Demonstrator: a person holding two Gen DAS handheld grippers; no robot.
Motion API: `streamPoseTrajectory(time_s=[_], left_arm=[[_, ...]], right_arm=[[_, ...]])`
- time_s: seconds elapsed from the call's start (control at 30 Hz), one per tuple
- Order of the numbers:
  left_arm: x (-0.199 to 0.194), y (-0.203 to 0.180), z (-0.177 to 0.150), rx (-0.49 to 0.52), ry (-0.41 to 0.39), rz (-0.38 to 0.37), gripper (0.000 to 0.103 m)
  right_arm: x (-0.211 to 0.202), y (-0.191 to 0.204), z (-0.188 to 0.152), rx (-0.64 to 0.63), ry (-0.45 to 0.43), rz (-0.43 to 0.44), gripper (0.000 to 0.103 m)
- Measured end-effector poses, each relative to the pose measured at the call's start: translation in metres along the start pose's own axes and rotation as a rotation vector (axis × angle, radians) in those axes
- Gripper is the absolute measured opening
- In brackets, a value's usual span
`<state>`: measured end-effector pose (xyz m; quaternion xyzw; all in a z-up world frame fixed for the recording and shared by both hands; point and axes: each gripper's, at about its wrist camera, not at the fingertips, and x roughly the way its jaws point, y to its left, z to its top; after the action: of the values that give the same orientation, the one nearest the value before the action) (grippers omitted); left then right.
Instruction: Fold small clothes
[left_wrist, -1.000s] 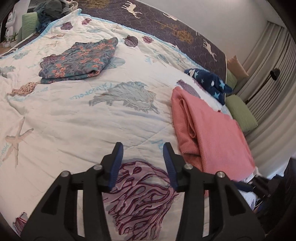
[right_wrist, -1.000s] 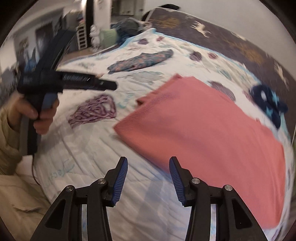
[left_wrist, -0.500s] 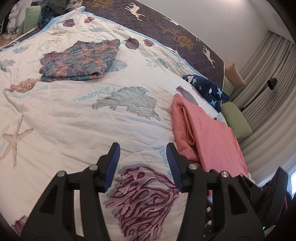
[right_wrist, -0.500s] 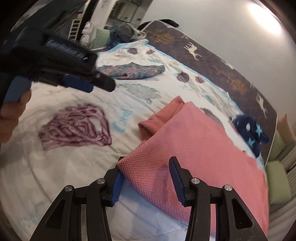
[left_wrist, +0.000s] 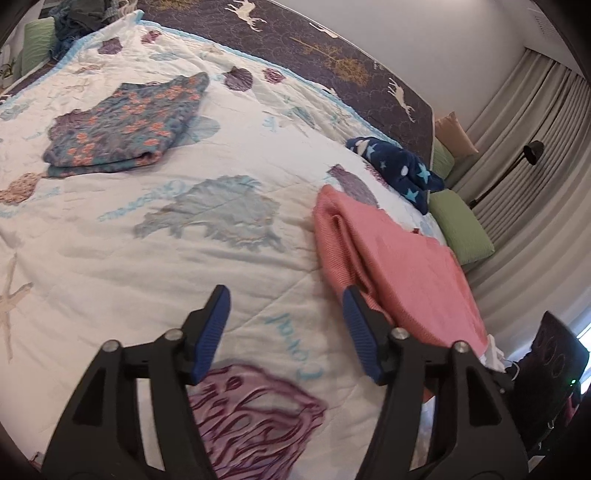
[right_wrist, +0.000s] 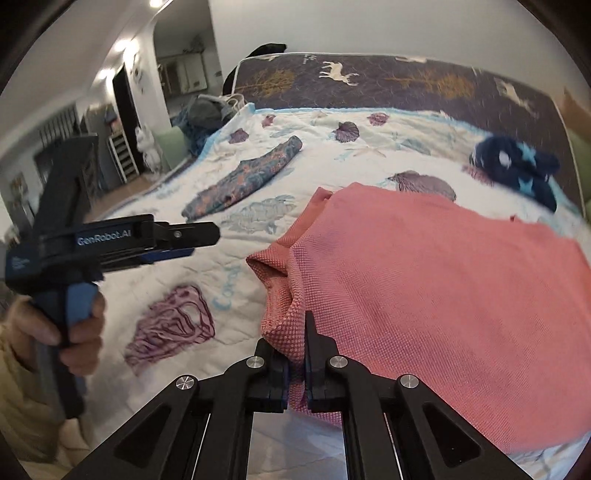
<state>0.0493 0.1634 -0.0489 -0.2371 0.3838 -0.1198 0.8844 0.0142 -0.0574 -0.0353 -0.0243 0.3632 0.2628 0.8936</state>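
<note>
Folding of the pink garment (right_wrist: 424, 288), spread on the bed (left_wrist: 155, 258) toward its right side, near edge bunched and part-rolled. Right claw (right_wrist: 295, 373) closed on the near corner of that garment, weave pinched between the pads. Left claw (left_wrist: 284, 328) hovering over bare quilt just left of the garment's rolled edge (left_wrist: 334, 236), jaws opening, nothing between them; right-hand pad overlapping the pink cloth in view, contact impossible to confirm. Seen from the right wrist, same left claw (right_wrist: 199, 240) held level above the quilt by a hand (right_wrist: 70, 332), well short of the cloth.

Step in hand, judged: securing a second corner before lifting for the fold.

- Bring left claw onto the far end of the same near edge, not the middle; matched corners give a straight crease.
- Catch every layer at the rolled edge; a bite on the top layer alone would likely leave the roll trapped inside the fold.
- Keep right grip firm but shallow; a deep bite in loose weave tends to drag a pucker.
- Lift both corners together, tension light, edge taut between claws, then carry toward the far edge.
- Avoid snagging the quilt beneath; close only once fabric sits clear of it.

Elsewhere on the bed: floral garment (left_wrist: 125, 125) already folded, far left; star-print item (left_wrist: 399, 170) beyond the pink one, not yet folded.
</note>
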Motion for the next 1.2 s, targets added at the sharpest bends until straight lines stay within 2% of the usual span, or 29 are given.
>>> streamPoseTrajectory(time_s=[0.07,0.13,0.33,0.43,0.5,0.53,0.57,0.67,0.77,1.0,1.2], left_arm=[[0.008,-0.004,0.004,-0.004,0.017,-0.029,0.077],[0.02,-0.008,0.011,-0.021,0.054,-0.069,0.079],[0.075,-0.019,0.029,-0.095,0.207,-0.168,0.079],[0.092,-0.026,0.038,-0.099,0.204,-0.19,0.079],[0.099,-0.031,0.045,-0.093,0.189,-0.216,0.071],[0.104,-0.033,0.048,-0.1,0.196,-0.222,0.046],[0.11,-0.036,0.051,-0.105,0.215,-0.22,0.016],[0.113,-0.042,0.056,-0.104,0.214,-0.191,0.013],[0.104,-0.06,0.059,-0.04,0.18,-0.146,0.013],[0.094,-0.098,0.071,-0.015,0.154,-0.151,0.013],[0.102,-0.153,0.076,0.031,0.15,-0.156,0.013]], right_arm=[[0.0,-0.003,-0.001,0.021,0.003,0.016,0.004],[0.001,-0.003,-0.003,0.024,0.003,0.02,0.004],[-0.002,-0.001,-0.005,0.03,-0.002,0.035,0.004],[-0.005,-0.005,-0.005,0.048,-0.01,0.051,0.004],[-0.007,-0.008,-0.005,0.056,-0.017,0.059,0.004],[-0.008,-0.009,-0.004,0.06,-0.02,0.062,0.004],[-0.008,-0.01,-0.004,0.063,-0.022,0.065,0.004],[-0.01,-0.014,-0.004,0.075,-0.03,0.078,0.004],[-0.015,-0.022,-0.004,0.09,-0.048,0.094,0.004],[-0.04,-0.049,-0.004,0.136,-0.122,0.129,0.004],[-0.071,-0.087,-0.011,0.206,-0.206,0.132,0.004]])
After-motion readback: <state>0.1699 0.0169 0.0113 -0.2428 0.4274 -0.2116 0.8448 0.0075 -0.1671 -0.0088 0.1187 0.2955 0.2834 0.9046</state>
